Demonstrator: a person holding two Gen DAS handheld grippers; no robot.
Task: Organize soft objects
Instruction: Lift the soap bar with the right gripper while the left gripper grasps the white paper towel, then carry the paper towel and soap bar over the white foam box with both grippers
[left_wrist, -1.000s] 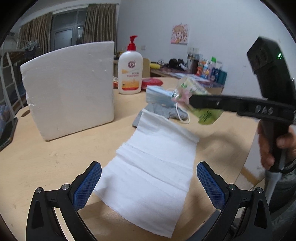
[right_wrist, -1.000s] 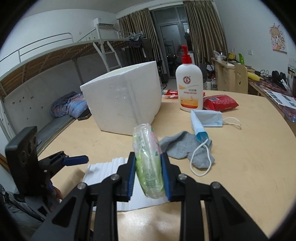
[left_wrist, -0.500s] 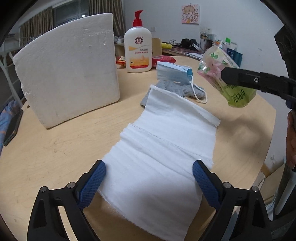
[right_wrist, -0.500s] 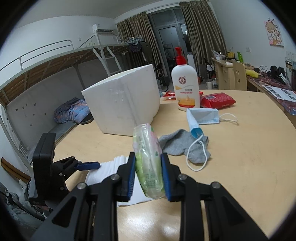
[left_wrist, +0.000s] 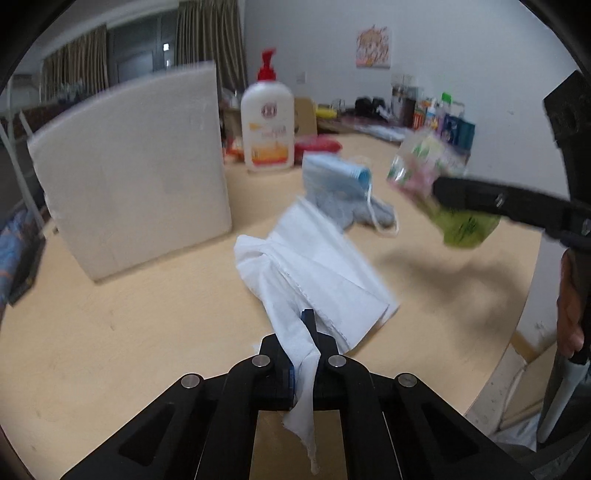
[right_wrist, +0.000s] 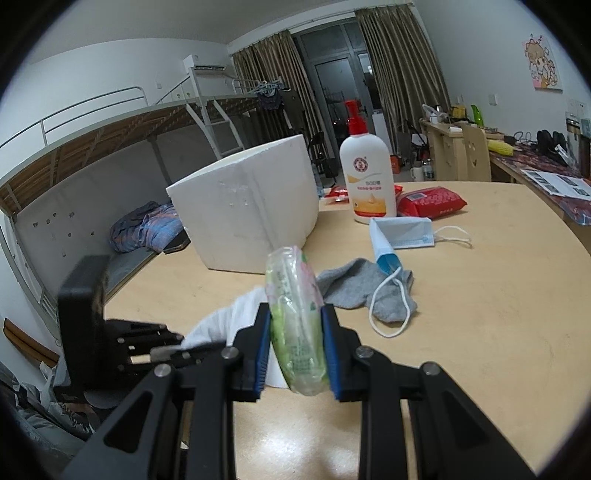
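A white paper towel (left_wrist: 314, 266) lies bunched on the wooden table, and my left gripper (left_wrist: 308, 343) is shut on its near edge, a strip of it hanging out behind the jaws. My right gripper (right_wrist: 295, 332) is shut on a green and pink tissue pack (right_wrist: 297, 321), held above the table at the right of the left wrist view, tissue pack (left_wrist: 439, 184). Beyond the towel lie a grey sock (right_wrist: 354, 291) and a blue face mask (right_wrist: 402, 232). The towel (right_wrist: 225, 321) shows behind the right fingers, with the left gripper (right_wrist: 166, 349) at its left.
A large white foam block (left_wrist: 133, 177) stands at the left of the table. A pump bottle of lotion (right_wrist: 367, 177) and a red wipes pack (right_wrist: 430, 201) sit at the back. The table's curved edge (left_wrist: 517, 325) runs close on the right. A hand (left_wrist: 570, 314) holds the right gripper's handle.
My left gripper went from wide open to shut, pinching the towel's near edge and bunching the sheet up. The right gripper kept its grip on the tissue pack and hardly moved.
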